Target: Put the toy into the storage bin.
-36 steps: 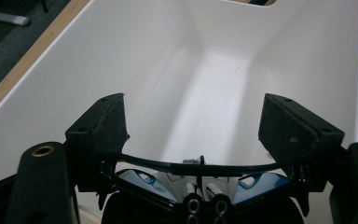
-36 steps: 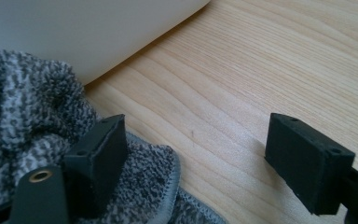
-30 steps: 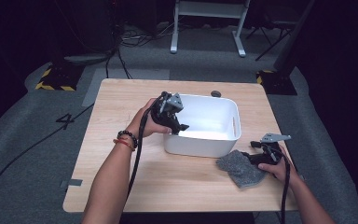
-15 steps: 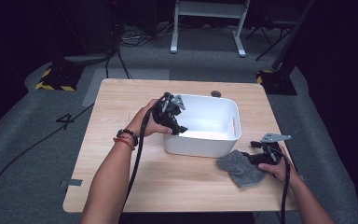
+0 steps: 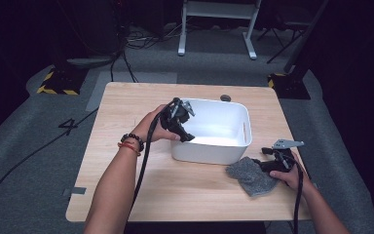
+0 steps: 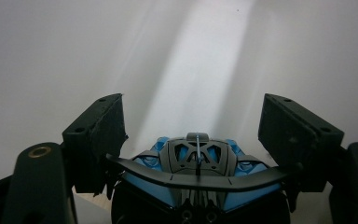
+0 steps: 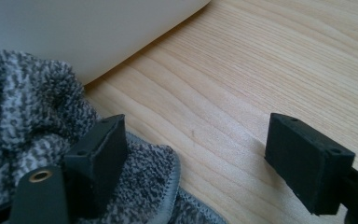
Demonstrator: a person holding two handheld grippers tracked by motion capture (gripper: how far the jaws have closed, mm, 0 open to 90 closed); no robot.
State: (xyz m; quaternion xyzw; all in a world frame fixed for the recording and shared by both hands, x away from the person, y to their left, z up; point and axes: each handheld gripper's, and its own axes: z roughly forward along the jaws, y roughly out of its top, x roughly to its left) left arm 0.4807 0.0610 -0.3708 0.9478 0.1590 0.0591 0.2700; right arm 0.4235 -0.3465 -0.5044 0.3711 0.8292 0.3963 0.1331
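A blue and black toy car [image 6: 198, 172] sits between the jaws of my left gripper [image 6: 191, 116], rear wing towards the camera, and the gripper is shut on it. In the high view the left gripper [image 5: 184, 132] tilts down over the left rim of a white bin [image 5: 246, 127], whose pale inside [image 6: 191, 51] lies beyond the car. My right gripper [image 5: 267, 163] rests open on the table at the edge of a grey knitted cloth [image 5: 248, 175]. In the right gripper view its left jaw lies on the cloth [image 7: 23, 102], and bare wood shows between the jaws [image 7: 200, 140].
The wooden table [image 5: 126, 107] has free room left of and in front of the bin. The bin's outer wall [image 7: 74, 32] stands just beyond the cloth. A small dark disc [image 5: 225, 98] lies behind the bin. Cables trail from both grippers towards the table's near edge.
My left gripper has dipped a little lower over the bin's left rim with the toy car in it. The right gripper and the cloth have stayed put.
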